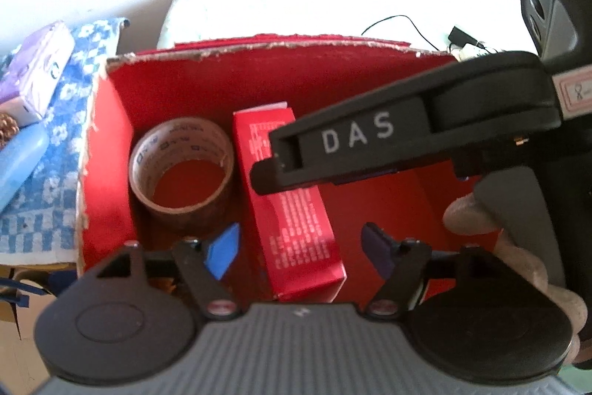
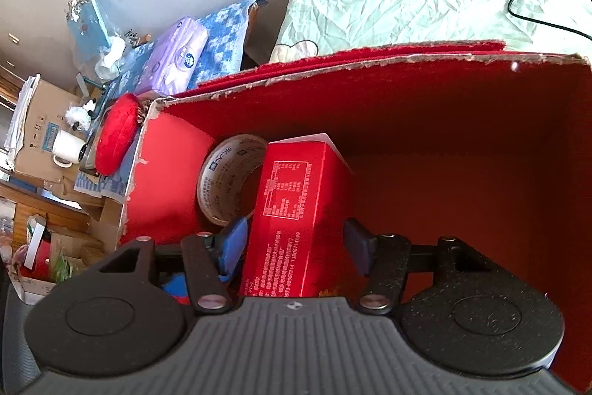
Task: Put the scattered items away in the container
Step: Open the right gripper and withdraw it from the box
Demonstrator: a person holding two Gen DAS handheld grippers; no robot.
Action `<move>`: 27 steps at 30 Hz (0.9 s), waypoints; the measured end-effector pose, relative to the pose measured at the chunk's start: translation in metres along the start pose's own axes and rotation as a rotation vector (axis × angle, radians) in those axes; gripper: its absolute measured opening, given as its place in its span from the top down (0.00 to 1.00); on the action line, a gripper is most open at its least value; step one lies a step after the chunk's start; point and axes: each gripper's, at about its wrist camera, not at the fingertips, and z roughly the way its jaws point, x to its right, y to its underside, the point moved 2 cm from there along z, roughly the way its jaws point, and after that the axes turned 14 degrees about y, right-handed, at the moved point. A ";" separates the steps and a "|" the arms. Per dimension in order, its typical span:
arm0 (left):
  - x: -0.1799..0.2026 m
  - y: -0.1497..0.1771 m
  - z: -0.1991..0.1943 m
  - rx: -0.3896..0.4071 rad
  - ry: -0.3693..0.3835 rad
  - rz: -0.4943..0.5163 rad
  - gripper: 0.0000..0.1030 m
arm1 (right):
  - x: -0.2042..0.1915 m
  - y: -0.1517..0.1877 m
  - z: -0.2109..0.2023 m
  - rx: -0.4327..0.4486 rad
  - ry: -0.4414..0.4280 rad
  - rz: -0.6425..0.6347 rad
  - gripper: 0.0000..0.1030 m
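Red carton (image 2: pixel 296 210) between both spread claws' pads, ungripped, inside the red box (image 2: pixel 444 121)

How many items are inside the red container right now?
2: a tape roll near the container's left wall, and a red carton right beside it. The near corners are hidden by the grippers.

The container (image 2: pixel 462 136) was red inside with a ragged pale rim, the carton (image 2: pixel 292 210) in it red with white print, the tape roll (image 1: pixel 181 173) brown with printed lettering, the cloth (image 1: pixel 55 121) beside it blue-and-white checked, the tissue pack (image 2: pixel 174 62) lilac.
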 end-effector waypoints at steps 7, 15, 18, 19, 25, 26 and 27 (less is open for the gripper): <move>0.022 -0.002 -0.004 0.016 -0.048 0.008 0.15 | 0.001 0.004 -0.010 0.024 -0.005 0.002 0.40; 0.032 0.006 -0.016 0.030 -0.129 0.037 0.11 | 0.005 0.012 -0.018 0.066 -0.003 0.035 0.40; 0.038 0.007 -0.022 0.034 -0.140 0.040 0.11 | 0.006 0.013 -0.022 0.085 -0.002 0.037 0.40; 0.036 0.007 -0.019 0.037 -0.145 0.043 0.11 | 0.006 0.014 -0.023 0.089 -0.003 0.039 0.40; 0.041 0.008 -0.025 0.041 -0.176 0.052 0.09 | 0.008 0.017 -0.030 0.108 -0.010 0.047 0.40; 0.040 0.008 -0.025 0.041 -0.181 0.049 0.09 | 0.008 0.017 -0.030 0.109 -0.010 0.046 0.40; 0.040 0.008 -0.025 0.040 -0.184 0.046 0.08 | 0.008 0.018 -0.031 0.110 -0.010 0.044 0.40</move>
